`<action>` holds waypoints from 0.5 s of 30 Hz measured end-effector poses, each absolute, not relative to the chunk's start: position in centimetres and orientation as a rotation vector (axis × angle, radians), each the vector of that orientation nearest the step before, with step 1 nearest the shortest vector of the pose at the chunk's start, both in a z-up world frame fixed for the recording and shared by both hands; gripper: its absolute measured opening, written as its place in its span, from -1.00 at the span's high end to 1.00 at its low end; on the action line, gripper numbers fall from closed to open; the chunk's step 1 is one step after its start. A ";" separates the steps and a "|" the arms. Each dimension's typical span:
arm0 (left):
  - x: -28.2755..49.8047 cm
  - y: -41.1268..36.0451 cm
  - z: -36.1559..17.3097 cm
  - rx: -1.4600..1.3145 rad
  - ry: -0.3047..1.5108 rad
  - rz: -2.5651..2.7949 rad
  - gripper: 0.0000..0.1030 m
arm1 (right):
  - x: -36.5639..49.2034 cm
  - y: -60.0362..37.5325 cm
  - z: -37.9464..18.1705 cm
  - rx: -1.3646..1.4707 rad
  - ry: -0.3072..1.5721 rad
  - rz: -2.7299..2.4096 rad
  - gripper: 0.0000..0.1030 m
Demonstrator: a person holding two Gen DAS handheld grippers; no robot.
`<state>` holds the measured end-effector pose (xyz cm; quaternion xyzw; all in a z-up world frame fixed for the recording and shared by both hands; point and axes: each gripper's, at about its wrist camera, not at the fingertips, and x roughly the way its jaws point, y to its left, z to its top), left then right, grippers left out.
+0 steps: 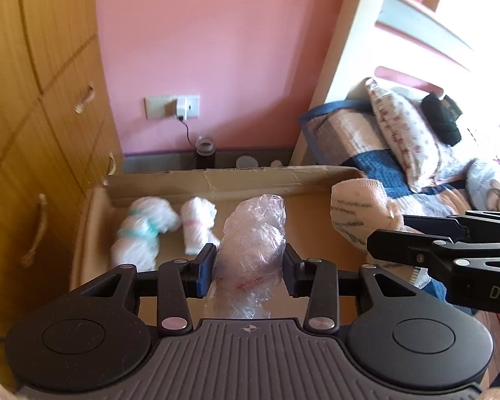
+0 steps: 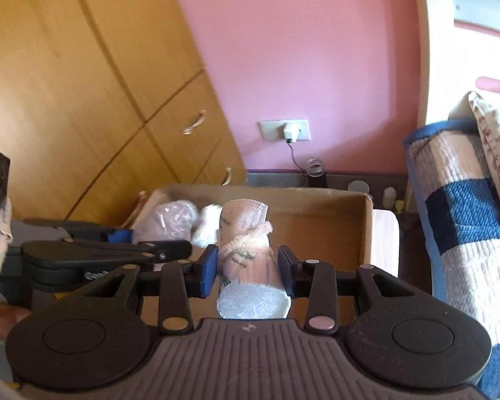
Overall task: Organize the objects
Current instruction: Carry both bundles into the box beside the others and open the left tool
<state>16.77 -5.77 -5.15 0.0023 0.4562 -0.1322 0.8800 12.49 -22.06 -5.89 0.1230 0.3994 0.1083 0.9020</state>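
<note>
Both wrist views tilt down, sharing cardboard box [image 1: 216,180].

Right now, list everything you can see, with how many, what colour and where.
clear bag: one, crinkled see-through plastic, in the left gripper above the box
mesh bundle: one, pinkish white with a tie, in the right gripper above the box
white bundles: two, one banded teal, one banded pink, lying in the box
box: one, brown cardboard, open, on the floor between wardrobe and bed
wardrobe: one, yellow wood, left
charger: one, white, plugged in on the pink wall
jar: one, clear, by the wall
bed: one, blue and white quilt, right
left gripper: black, shut on the bag
right gripper: black, shut on the bundle
</note>
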 end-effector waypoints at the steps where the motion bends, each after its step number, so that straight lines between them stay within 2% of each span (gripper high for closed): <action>1: 17.7 -6.0 -5.8 0.009 0.964 -0.272 0.06 | 13.3 -22.3 -6.4 0.256 0.834 0.211 0.31; 7: 22.2 -6.9 -10.1 0.049 1.027 -0.236 0.06 | 17.4 -22.8 -9.7 0.281 0.891 0.178 0.31; 12: 23.5 -6.9 -11.6 0.099 1.047 -0.175 0.06 | 19.3 -22.0 -11.5 0.276 0.944 0.179 0.31; 15: 23.4 -6.4 -11.9 0.112 1.031 -0.170 -0.02 | 19.9 -22.0 -12.2 0.300 0.962 0.195 0.32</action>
